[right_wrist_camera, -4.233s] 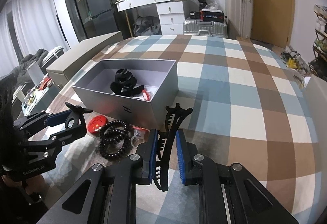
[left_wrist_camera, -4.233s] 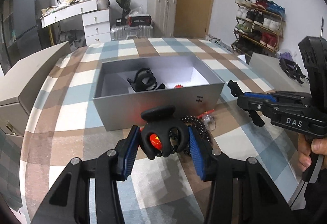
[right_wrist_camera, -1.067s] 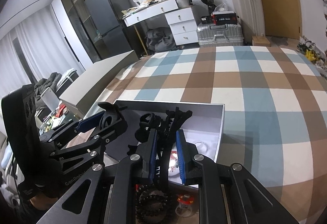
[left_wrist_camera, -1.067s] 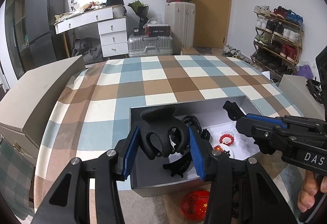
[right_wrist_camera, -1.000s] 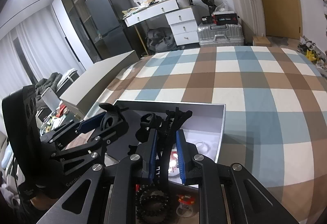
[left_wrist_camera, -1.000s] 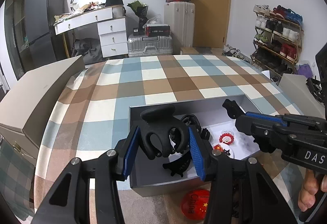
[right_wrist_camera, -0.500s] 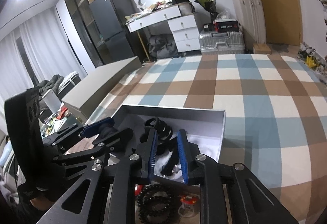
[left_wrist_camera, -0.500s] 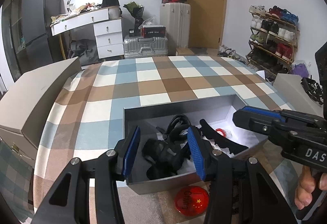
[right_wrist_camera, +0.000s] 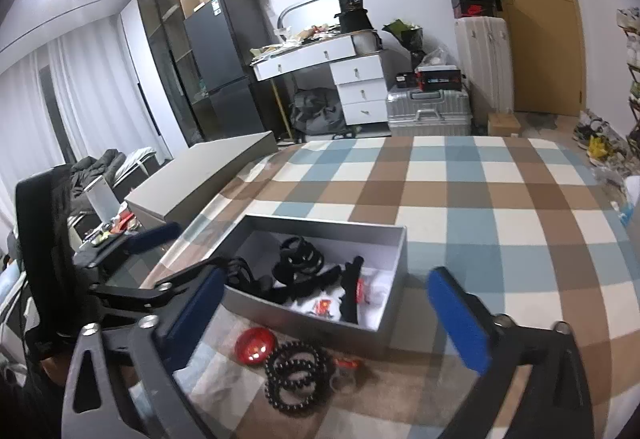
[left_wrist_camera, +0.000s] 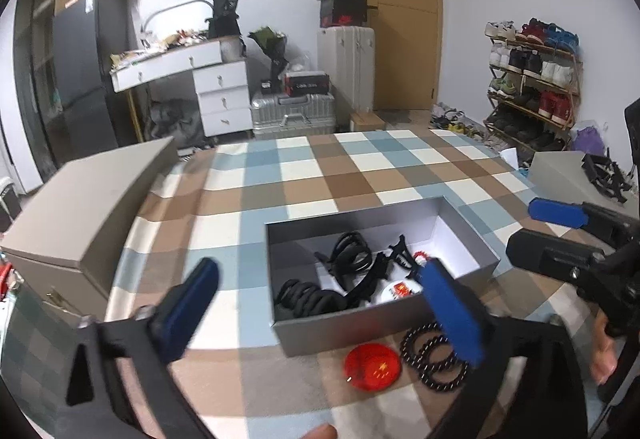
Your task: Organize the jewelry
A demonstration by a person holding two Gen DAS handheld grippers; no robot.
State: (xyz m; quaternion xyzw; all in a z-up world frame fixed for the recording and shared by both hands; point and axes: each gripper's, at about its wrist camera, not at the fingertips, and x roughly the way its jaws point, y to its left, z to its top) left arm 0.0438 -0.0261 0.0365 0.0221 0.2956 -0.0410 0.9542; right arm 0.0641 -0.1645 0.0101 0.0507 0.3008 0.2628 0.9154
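Two hand-held grippers are seen above a surface covered in a checked cloth (left_wrist_camera: 360, 175). The left hand-held gripper (left_wrist_camera: 320, 303) has its jaws opening and spread wide, with nothing pressed between the blue pads; the right hand-held gripper (right_wrist_camera: 324, 303) is likewise opening, wide apart and empty.

In the left wrist view an open grey box (left_wrist_camera: 472, 239) is placed right of centre, toward three o'clock. Black hair claws (left_wrist_camera: 352, 259) and a coiled black hair tie (left_wrist_camera: 308, 297) are held inside it, with a small red-and-white trinket (left_wrist_camera: 400, 289) on its white floor.

Outside the box, at its near wall, a red round badge (left_wrist_camera: 372, 363) is laid on the cloth toward five o'clock, and black bead bracelets (left_wrist_camera: 432, 359) are set just beside it, further toward four o'clock. In the right wrist view a small clear ring with a red piece (right_wrist_camera: 346, 371) is found next to the bracelets.

A grey lid (left_wrist_camera: 88, 199) is seen off the cloth's edge at nine o'clock.
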